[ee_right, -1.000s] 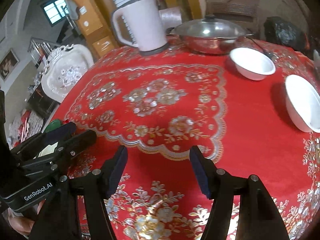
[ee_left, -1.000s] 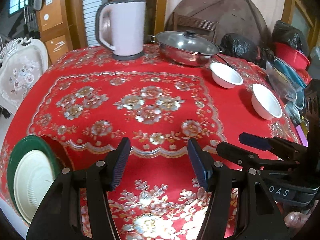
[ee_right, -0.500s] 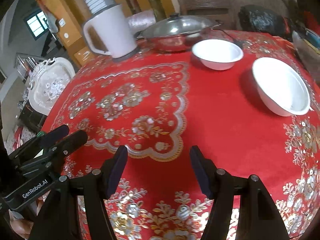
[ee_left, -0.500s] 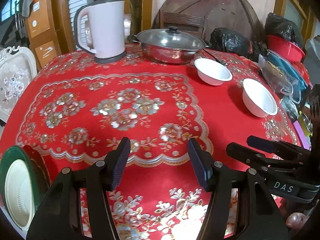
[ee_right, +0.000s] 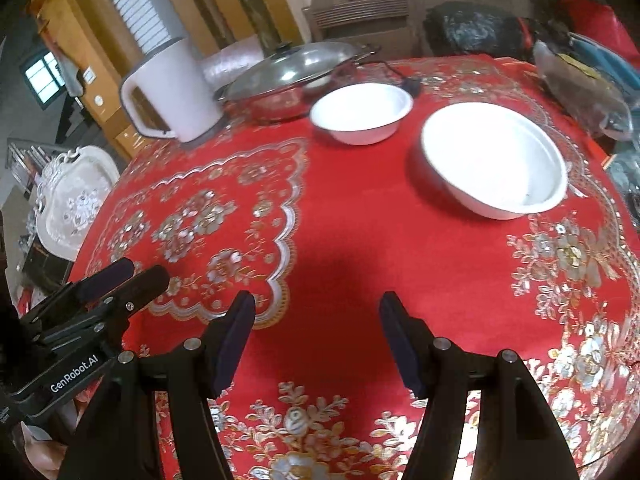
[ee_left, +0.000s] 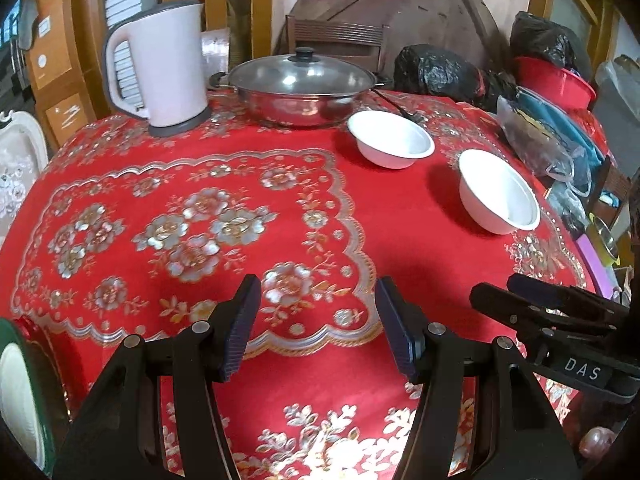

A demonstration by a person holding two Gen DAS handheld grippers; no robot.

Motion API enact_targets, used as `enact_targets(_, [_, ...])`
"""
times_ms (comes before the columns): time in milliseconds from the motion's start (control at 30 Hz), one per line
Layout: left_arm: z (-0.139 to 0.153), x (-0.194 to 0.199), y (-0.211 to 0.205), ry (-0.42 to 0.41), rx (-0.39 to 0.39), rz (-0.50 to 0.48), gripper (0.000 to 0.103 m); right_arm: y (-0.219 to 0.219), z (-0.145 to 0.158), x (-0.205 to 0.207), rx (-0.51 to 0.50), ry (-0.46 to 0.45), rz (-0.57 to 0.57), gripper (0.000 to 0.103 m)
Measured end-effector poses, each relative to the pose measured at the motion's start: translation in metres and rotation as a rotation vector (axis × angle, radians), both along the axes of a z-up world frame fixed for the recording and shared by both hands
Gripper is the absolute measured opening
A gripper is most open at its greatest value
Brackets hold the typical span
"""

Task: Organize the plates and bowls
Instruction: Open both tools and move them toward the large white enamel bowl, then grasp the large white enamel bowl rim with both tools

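Two white bowls (ee_left: 391, 145) (ee_left: 498, 191) stand on the table (ee_left: 400, 248), along with one white electric kettle (ee_left: 160, 68) and one lidded steel pan (ee_left: 302, 92). At the left edge, one cream plate (ee_left: 16, 400) lies on one green plate (ee_left: 38, 396).

Both my wrist cameras look steeply down across the worktop (ee_left: 400, 208) toward the kettle (ee_left: 160, 68); both views share it, the right nearer the bowls (ee_right: 494, 160).
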State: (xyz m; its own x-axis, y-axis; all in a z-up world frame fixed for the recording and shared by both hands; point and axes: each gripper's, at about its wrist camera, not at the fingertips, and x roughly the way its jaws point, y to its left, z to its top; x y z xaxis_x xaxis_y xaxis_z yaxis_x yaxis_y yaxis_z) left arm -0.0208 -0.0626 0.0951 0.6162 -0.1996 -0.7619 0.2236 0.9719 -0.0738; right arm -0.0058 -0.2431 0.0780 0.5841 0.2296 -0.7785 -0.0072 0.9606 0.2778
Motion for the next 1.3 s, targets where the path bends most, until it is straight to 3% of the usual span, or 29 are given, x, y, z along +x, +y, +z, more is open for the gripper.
enact_targets(733, [-0.008,0.063,-0.095,0.059,-0.014,-0.105,0.06,-0.094,-0.001,0.018,-0.062,0.048,-0.233,0.067])
enact_targets(1300, [-0.016,0.102,-0.162,0.107,-0.04,-0.126,0.06,-0.157,0.0,0.053,-0.081,0.061,-0.431,0.069])
